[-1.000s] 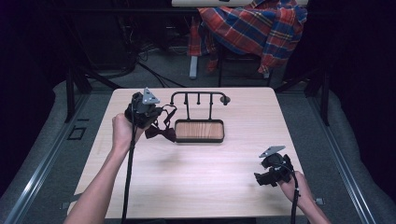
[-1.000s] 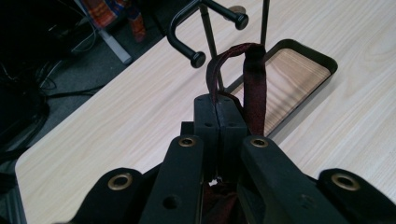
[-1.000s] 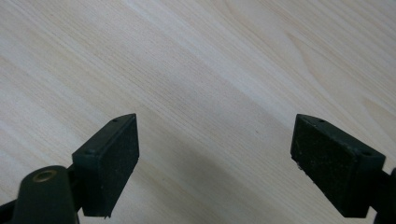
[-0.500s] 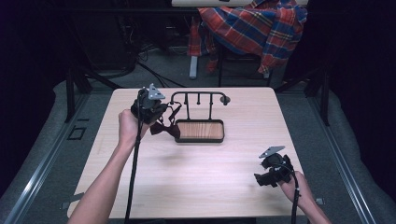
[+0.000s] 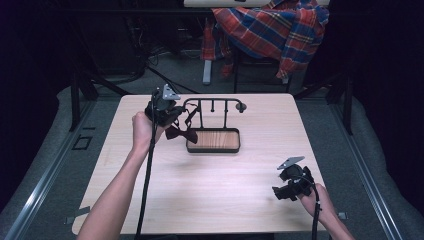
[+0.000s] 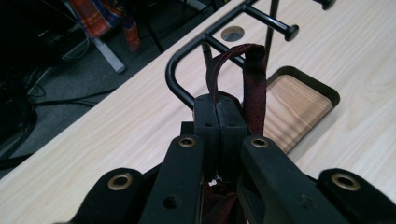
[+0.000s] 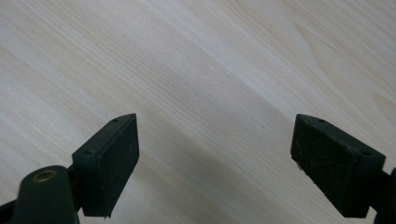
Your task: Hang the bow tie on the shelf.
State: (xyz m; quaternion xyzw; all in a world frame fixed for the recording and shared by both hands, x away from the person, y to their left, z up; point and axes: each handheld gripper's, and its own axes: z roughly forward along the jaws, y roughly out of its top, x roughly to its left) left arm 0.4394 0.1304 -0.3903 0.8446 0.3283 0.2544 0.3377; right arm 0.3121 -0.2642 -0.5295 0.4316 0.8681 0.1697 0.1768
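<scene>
A dark maroon fabric bow tie with a thin strap (image 5: 180, 133) hangs from the left hand-held gripper (image 5: 167, 114), just left of a black metal rack with pegs along its top bar (image 5: 212, 101). In the left gripper view the jaws are pressed together on the strap (image 6: 243, 74), whose loop rises in front of the rack's curved black bar (image 6: 180, 84). That bar and one knobbed peg (image 6: 280, 28) stand close behind the loop, between it and the far tabletop. The rack stands in one oval black tray with a wooden floor (image 5: 213, 140), near the far middle of the pale wooden tabletop (image 5: 210, 185).

The right hand-held gripper (image 5: 287, 187) sits low at the near right, well apart from the rack, its jaws spread wide over bare wood with nothing between them.

Beyond the tabletop one red plaid shirt (image 5: 270, 30) is draped over a chair.
</scene>
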